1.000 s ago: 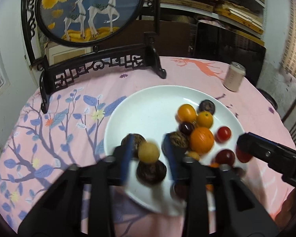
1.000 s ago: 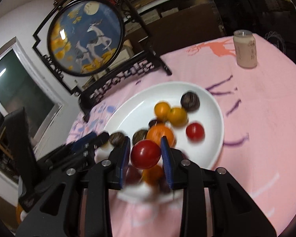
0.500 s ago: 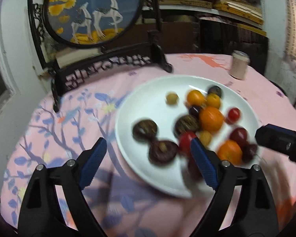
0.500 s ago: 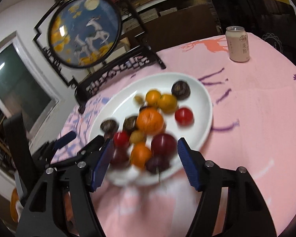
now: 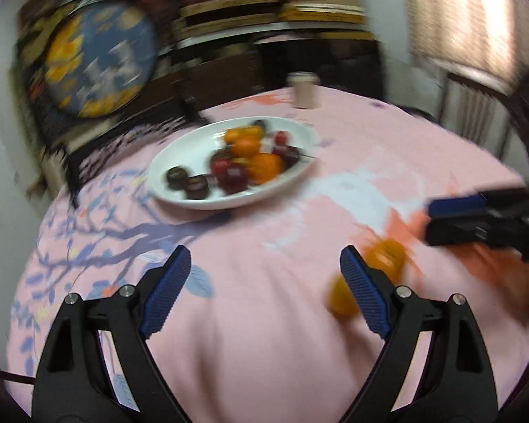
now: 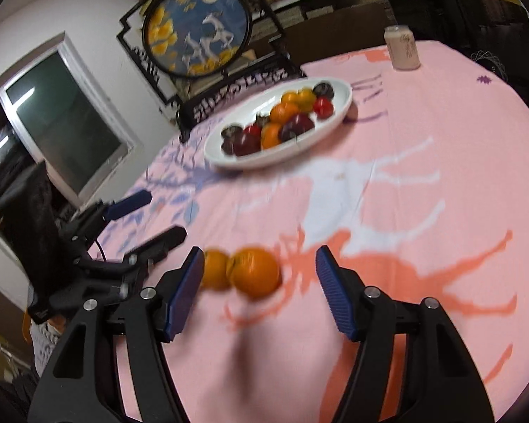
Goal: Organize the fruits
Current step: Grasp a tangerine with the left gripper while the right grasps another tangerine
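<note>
A white plate [image 5: 194, 202] [image 6: 328, 134] holds several fruits: oranges, red tomatoes, dark plums and dark brown ones. Two loose oranges lie on the pink tablecloth near me: a larger orange [image 6: 256, 272] [image 5: 386, 257] and a smaller orange [image 6: 215, 270] [image 5: 340, 299]. My right gripper [image 6: 259, 283] is open, its fingers on either side of the larger orange, not touching it. My left gripper [image 5: 264, 292] is open and empty over bare cloth, with the smaller orange just past its right finger [image 5: 363, 296]. The left gripper also shows in the right wrist view [image 6: 148, 216].
A pale drink can [image 6: 402, 47] [image 5: 304, 90] stands at the table's far side. A round deer picture in a black carved stand [image 6: 197, 35] sits behind the plate. The table's front edge is close below me.
Both grippers opened, let go of their fruits over the plate, and pulled back towards the table's near side. Two oranges on the cloth have come into view.
</note>
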`<state>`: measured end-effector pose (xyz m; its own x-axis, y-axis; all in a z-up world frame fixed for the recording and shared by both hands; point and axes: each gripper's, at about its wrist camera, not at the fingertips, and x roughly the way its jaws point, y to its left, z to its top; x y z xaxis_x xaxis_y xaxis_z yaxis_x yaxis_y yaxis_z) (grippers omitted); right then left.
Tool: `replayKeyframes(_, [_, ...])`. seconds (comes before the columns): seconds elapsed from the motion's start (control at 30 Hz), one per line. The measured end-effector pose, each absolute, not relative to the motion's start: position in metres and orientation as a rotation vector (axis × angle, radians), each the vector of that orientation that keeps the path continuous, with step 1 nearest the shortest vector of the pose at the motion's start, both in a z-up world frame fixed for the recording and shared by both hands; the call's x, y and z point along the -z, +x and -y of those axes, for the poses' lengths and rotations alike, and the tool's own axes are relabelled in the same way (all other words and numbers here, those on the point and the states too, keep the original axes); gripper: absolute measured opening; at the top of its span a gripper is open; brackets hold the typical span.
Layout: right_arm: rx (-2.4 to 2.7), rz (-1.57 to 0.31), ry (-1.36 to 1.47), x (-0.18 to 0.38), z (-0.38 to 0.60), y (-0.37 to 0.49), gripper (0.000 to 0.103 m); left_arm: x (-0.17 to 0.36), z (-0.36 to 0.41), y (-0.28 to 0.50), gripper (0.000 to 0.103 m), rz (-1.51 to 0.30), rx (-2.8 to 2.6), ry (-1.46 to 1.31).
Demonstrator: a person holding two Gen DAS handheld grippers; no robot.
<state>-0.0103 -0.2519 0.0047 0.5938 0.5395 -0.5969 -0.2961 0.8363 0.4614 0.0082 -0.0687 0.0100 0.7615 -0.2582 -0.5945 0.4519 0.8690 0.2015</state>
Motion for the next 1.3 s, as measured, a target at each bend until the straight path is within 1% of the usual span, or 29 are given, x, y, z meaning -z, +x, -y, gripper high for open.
replayKeyframes(0.1, [-0.471, -0.817, 0.335, 0.002, 0.254, -0.014, 0.065, -0.006, 0.086, 0.0, 0.088, -0.582, 0.439, 0.433])
replayKeyframes(0.2, [-0.467, -0.82, 0.381, 0.005, 0.261, -0.012, 0.065, 0.003, 0.093, 0.008, 0.088, -0.656, 0.512, 0.448])
replayKeyframes(0.23, [-0.468, -0.817, 0.386, 0.004, 0.261, -0.012, 0.065, 0.007, 0.094, 0.014, 0.086, -0.695, 0.533, 0.442])
replayKeyframes(0.3, [-0.472, -0.817, 0.387, 0.004, 0.262, -0.012, 0.065, 0.012, 0.094, 0.022, 0.07, -0.754, 0.593, 0.419])
replayKeyframes(0.37, [-0.478, -0.827, 0.384, 0.005, 0.26, -0.011, 0.065, 0.018, 0.097, 0.025, 0.04, -0.8, 0.638, 0.409])
replayKeyframes(0.4, [-0.478, -0.83, 0.384, 0.006, 0.26, -0.01, 0.065, 0.022, 0.099, 0.025, 0.035, -0.824, 0.657, 0.41])
replayKeyframes(0.63, [-0.476, -0.856, 0.36, 0.007, 0.254, -0.006, 0.065, 0.017, 0.087, 0.025, 0.035, -0.81, 0.622, 0.362])
replayKeyframes(0.93, [-0.441, -0.895, 0.135, 0.008, 0.207, 0.01, 0.065, 0.014, 0.048, 0.054, 0.035, -0.819, 0.351, 0.248])
replayKeyframes(1.1, [-0.435, -0.927, 0.026, 0.016, 0.187, 0.014, 0.056, 0.009, 0.035, 0.057, 0.035, -0.791, 0.286, 0.219])
replayKeyframes(1.13, [-0.43, -0.925, 0.008, 0.016, 0.185, 0.014, 0.052, 0.008, 0.034, 0.058, 0.035, -0.786, 0.281, 0.213])
replayKeyframes(1.17, [-0.428, -0.927, -0.004, 0.016, 0.183, 0.015, 0.045, 0.007, 0.032, 0.058, 0.035, -0.782, 0.277, 0.209])
replayKeyframes(1.2, [-0.431, -0.932, -0.006, 0.017, 0.182, 0.016, 0.042, 0.007, 0.032, 0.058, 0.035, -0.778, 0.272, 0.208])
replayKeyframes(1.3, [-0.436, -0.931, 0.004, 0.017, 0.183, 0.016, 0.041, 0.005, 0.031, 0.057, 0.035, -0.767, 0.261, 0.215])
